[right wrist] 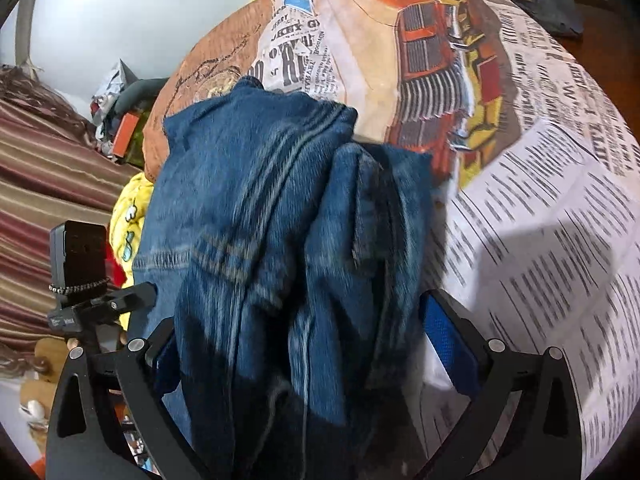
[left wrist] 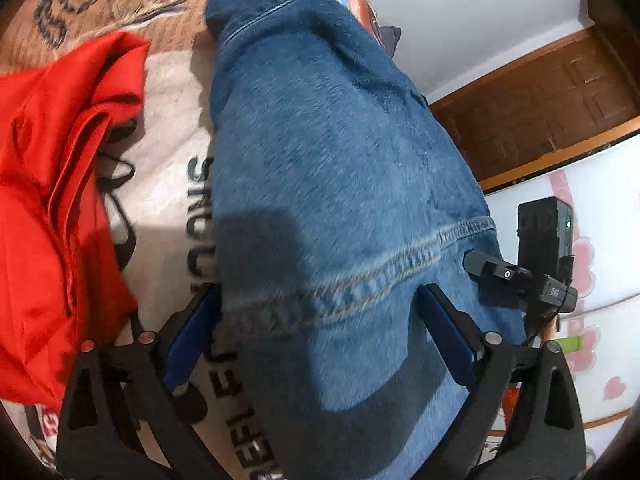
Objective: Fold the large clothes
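Note:
Blue denim jeans point(left wrist: 328, 152) lie lengthwise on a bed with a printed cover point(left wrist: 172, 128). My left gripper point(left wrist: 320, 312) is open, its blue-padded jaws wide apart on either side of the denim near a stitched seam. In the right wrist view the jeans point(right wrist: 272, 208) lie bunched, with two folds of denim running away from me. My right gripper point(right wrist: 296, 328) is open, its jaws spread around the bunched denim. The frames do not show whether the pads touch the cloth.
A red garment point(left wrist: 56, 184) lies crumpled left of the jeans. A wooden door point(left wrist: 540, 108) and white wall stand beyond the bed. In the right wrist view a yellow garment point(right wrist: 132, 208), a striped blanket point(right wrist: 52, 184) and clutter sit left of the bed cover point(right wrist: 540, 200).

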Demonstrator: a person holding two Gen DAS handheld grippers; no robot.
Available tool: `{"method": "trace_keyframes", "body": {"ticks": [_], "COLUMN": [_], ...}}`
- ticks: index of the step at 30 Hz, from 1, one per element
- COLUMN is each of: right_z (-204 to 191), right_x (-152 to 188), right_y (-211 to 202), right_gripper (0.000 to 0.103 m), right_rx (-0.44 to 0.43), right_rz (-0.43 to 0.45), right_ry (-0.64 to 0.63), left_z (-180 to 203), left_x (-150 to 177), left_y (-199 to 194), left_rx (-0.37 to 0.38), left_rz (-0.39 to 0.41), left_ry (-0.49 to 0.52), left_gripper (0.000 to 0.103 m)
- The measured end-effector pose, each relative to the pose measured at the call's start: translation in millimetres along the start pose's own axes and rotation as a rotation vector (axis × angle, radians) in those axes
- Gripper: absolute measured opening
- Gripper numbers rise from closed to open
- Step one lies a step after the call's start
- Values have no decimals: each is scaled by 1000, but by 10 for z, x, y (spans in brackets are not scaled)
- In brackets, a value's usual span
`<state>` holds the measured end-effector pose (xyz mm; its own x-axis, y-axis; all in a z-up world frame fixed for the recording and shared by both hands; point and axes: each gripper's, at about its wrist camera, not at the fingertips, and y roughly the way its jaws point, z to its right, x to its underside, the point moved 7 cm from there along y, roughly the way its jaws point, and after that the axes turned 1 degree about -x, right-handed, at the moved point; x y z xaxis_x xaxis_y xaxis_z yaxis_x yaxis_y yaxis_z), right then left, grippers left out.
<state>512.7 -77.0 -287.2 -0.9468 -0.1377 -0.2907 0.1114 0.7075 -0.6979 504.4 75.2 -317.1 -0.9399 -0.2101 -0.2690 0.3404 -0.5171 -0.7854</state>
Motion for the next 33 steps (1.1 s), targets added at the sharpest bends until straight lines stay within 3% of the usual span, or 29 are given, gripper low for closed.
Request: {"method": "trace_keyframes", "body": {"ticks": [2, 5, 7, 9, 12, 18, 26, 33], "right_z": [-25, -97, -126, -156, -198, -425, -1028, -1597], "right_x": [-36, -21, 12, 36, 82, 128, 118, -29], "right_y": [54, 77, 63, 56, 9, -150, -255, -305], "right_gripper": [103, 92, 82, 65, 57, 40, 37, 37], "right_rx": [11, 25, 18, -8, 23, 86, 94, 48], "right_rz": [-1, 2, 6, 2, 11, 37, 95, 150], "right_ry": [-11, -34, -27, -17, -23, -69, -142, -223], "left_z": [49, 108, 157, 180, 244, 499, 622, 335], "left_x": [-17, -28, -16, -7, 2, 108, 216, 101], "left_y": [57, 79, 77, 39, -122, -387, -1097, -1850], "left_rx": [-18, -50, -45, -59, -73, -124, -140, -149], "left_rz": [-4, 3, 11, 26, 57, 81, 175, 288], "left_ry": [14, 33, 38, 45, 72, 162, 215, 194], "left_gripper": [102, 101, 92, 79, 59, 43, 41, 41]}}
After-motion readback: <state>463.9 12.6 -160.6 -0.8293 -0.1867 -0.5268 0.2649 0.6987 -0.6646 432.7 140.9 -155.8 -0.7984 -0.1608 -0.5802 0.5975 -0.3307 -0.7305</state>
